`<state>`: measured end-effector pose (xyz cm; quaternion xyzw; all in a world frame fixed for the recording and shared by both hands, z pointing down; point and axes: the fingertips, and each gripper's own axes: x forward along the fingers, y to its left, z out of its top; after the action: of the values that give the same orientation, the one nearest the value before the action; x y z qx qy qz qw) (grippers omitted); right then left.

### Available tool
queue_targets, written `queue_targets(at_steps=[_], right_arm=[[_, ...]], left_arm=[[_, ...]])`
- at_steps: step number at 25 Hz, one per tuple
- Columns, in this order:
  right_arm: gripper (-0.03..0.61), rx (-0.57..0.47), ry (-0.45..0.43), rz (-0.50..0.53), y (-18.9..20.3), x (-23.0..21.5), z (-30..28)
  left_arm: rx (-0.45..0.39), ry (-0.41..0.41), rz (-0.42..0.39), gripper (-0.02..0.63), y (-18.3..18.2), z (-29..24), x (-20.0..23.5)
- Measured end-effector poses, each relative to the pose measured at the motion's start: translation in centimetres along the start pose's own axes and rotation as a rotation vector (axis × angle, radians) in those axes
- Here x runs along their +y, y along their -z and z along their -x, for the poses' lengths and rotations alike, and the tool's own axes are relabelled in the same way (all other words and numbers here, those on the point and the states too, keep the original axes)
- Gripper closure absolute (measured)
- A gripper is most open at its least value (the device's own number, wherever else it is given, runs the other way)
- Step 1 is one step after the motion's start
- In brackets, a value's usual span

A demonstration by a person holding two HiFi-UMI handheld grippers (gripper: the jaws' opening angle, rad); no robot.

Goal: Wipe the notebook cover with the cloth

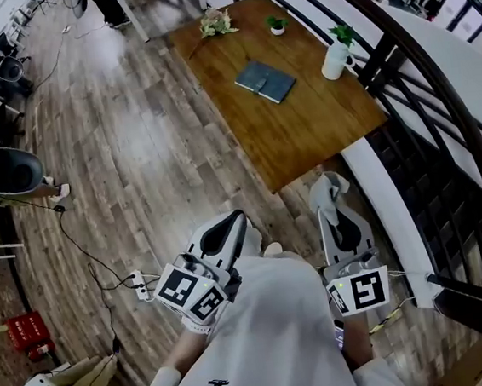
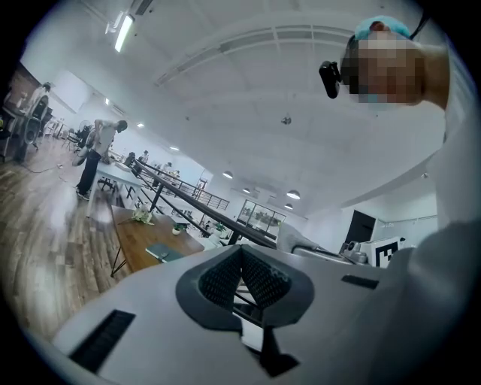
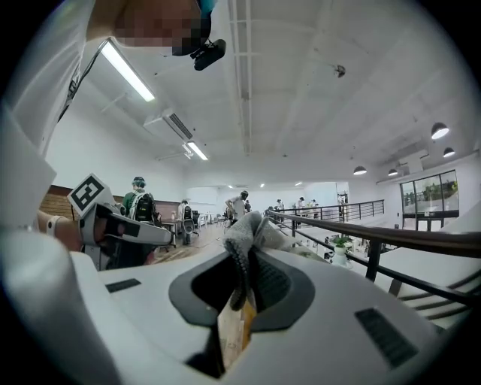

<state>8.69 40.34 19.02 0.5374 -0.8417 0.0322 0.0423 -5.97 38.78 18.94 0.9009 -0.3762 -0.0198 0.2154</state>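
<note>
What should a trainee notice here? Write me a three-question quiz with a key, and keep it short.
1. Where does the notebook lie? A. on the floor; B. on the wooden table; C. on the railing.
2. True or false: the right gripper is shut on the cloth.
3. Fill in: the left gripper has its jaws ___, with nothing between them.
Key: 1 B; 2 true; 3 together.
</note>
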Motion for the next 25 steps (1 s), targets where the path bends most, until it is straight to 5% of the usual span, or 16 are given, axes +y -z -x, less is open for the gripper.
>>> queue_targets(at_steps=[11,25], right_arm=[[0.538,0.019,0.03,-0.054,0.5,-4.3,-2.6],[0.538,0.065,0.104,-0.03,-2.3,-13.7,-14.3]], left_arm=[[0.039,0.011,0.023,0.595,-0.3,-5.3,1.6],[0.038,0.106,0.072,0.595,-5.7,-20.2,9.1]])
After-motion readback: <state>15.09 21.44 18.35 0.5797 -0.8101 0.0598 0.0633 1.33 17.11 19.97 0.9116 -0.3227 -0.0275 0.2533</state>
